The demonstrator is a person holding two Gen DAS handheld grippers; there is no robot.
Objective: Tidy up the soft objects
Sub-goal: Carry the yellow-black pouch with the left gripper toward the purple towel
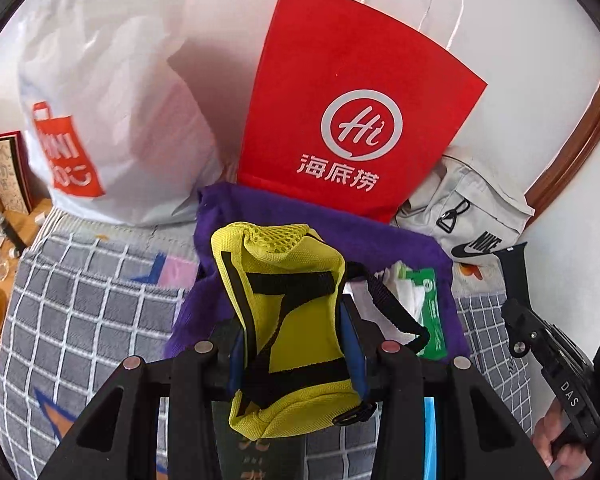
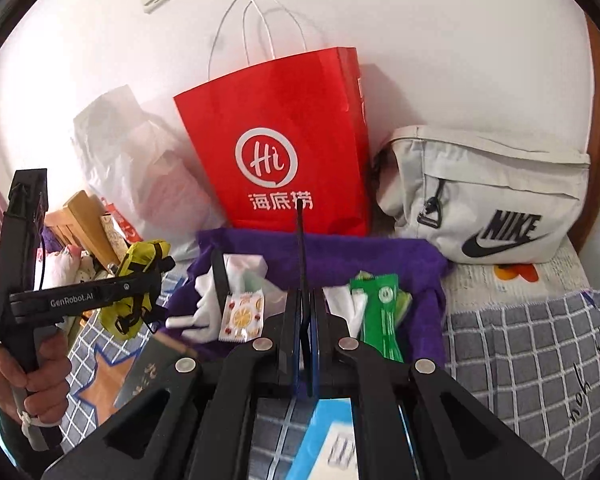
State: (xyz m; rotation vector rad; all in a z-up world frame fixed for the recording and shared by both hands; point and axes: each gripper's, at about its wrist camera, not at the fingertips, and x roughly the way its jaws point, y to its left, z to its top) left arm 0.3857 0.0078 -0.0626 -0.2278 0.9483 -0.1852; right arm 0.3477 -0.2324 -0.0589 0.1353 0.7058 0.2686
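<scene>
My left gripper (image 1: 296, 340) is shut on a yellow mesh pouch (image 1: 288, 300) with black straps, which stands upright between the blue pads. It hangs over a purple cloth (image 1: 400, 240) spread on the bed. In the right wrist view the same pouch (image 2: 140, 268) shows at the left in the left gripper (image 2: 140, 284). My right gripper (image 2: 305, 300) is shut on a thin black strip (image 2: 300, 240) that sticks up edge-on over the purple cloth (image 2: 340, 256). The left wrist view shows that strip (image 1: 510, 268) flat, in the right gripper (image 1: 516, 316).
On the cloth lie a green packet (image 2: 382, 312), a fruit-print packet (image 2: 242, 316), white tissues and another black strip (image 2: 221, 280). Against the wall stand a red paper bag (image 2: 284, 140), a white plastic bag (image 1: 112, 120) and a grey Nike bag (image 2: 492, 196). The grey checked bed cover (image 2: 532, 360) lies below.
</scene>
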